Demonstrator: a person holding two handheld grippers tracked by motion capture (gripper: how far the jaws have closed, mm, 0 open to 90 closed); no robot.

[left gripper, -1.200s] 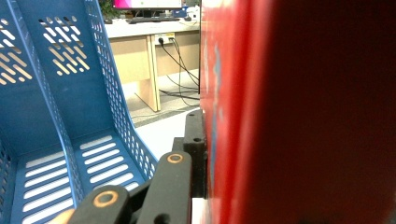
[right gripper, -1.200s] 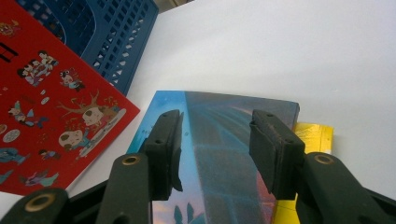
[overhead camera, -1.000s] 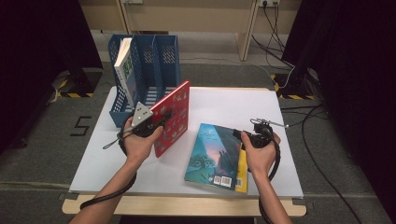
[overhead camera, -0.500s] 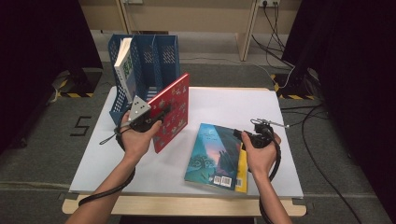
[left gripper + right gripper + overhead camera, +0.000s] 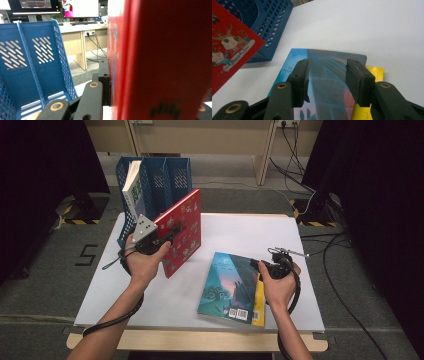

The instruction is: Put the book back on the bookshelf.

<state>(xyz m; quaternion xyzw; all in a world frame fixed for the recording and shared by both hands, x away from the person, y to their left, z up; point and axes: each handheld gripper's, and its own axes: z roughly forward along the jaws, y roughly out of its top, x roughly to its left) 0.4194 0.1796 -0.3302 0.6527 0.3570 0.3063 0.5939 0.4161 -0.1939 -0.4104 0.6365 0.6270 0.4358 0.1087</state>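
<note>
Across the middle of the high view, the white table (image 5: pixel 240 235) carries everything. At about ten o'clock on it stands the blue file rack (image 5: pixel 155 185), slots open upward, with a white-and-green book (image 5: pixel 133 190) upright in its leftmost slot — the other slots look free, which reads as the place the books are bound for.

Next in size, the red book (image 5: pixel 182 232): held on edge, tilted, lifted off the table, just beside the rack's front at roughly nine o'clock from table centre. The left gripper (image 5: pixel 150 240) has its jaws clamped on the book's lower-left edge; in the left gripper view the red cover (image 5: pixel 162 60) runs close alongside the black jaw, with an empty rack slot (image 5: pixel 37 70) straight ahead. Holding it upright suits sliding it in spine-down.

At five o'clock, a blue-green book (image 5: pixel 227 285) lies flat on top of a yellow book (image 5: pixel 259 302), whose edge shows along the right side. The right gripper (image 5: pixel 272 267) hovers at the stack's upper right corner. In the right gripper view its jaws stand wide over the blue cover (image 5: pixel 327 82), gripping nothing — likely waiting its turn.
</note>
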